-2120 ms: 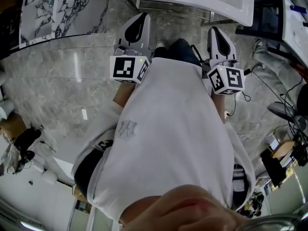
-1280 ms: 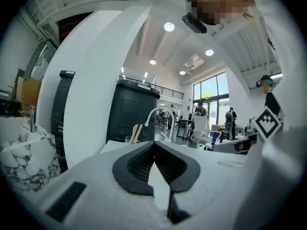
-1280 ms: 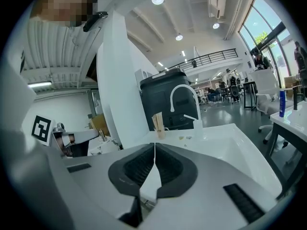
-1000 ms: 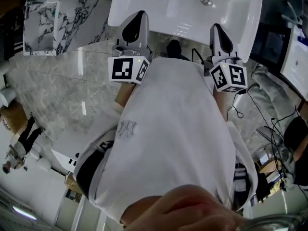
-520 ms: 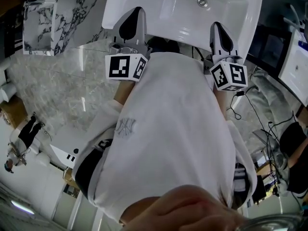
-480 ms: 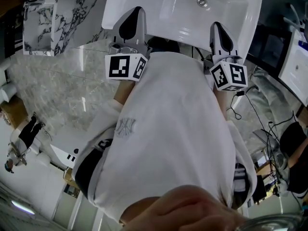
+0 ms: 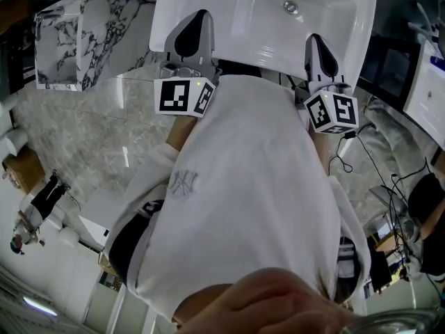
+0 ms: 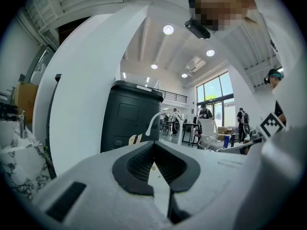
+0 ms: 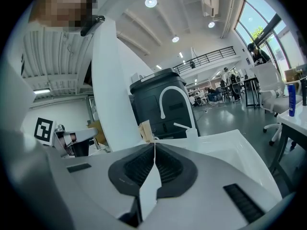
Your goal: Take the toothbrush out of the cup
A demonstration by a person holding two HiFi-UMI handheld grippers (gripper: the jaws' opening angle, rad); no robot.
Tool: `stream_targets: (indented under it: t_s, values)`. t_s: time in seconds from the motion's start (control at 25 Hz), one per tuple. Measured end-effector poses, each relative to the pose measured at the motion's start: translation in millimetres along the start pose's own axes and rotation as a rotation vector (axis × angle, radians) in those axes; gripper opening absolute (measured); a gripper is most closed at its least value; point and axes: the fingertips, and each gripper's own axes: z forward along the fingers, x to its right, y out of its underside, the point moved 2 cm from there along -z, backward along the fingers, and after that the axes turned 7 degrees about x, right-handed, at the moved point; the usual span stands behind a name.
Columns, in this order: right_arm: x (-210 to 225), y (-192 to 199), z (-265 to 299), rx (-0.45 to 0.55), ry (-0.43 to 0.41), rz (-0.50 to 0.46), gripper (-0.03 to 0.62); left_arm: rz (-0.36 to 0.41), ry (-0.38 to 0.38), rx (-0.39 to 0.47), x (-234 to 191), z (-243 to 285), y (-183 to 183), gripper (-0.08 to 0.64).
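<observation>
I am holding my left fingers (image 7: 195,30) and right fingers (image 7: 318,47) closed together, empty, at the white ceramic sink (image 7: 341,9); toothbrush removal not yet begun, no cup in view.

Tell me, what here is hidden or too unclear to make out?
- Head view: sink, back cut off by the top edge.
- Right gripper view: tan thing beside the faucet, too small to name.
- Left gripper view: left gripper blocks the sink.
</observation>
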Motion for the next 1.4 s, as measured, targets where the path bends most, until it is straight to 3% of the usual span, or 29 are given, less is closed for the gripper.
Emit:
stream_targets:
  t_s: [0.6,0.96,1.04,1.4]
  values:
    - [-14,-4,36,-0.006,0.071,-0.011,0.015,0.011,0.042,-0.045,-50,30,0,0.015]
    - [-8,3,52,-0.042,0.114,-0.006,0.015,0.059,0.122,-0.047,-65,81,2,0.023]
    - [-5,4,55,-0.051,0.125,-0.004,0.015,0.065,0.152,-0.052,-66,99,5,0.111]
    - [14,9,64,-0.091,0.195,0.017,0.015,0.096,0.186,-0.09,-76,180,32,0.213]
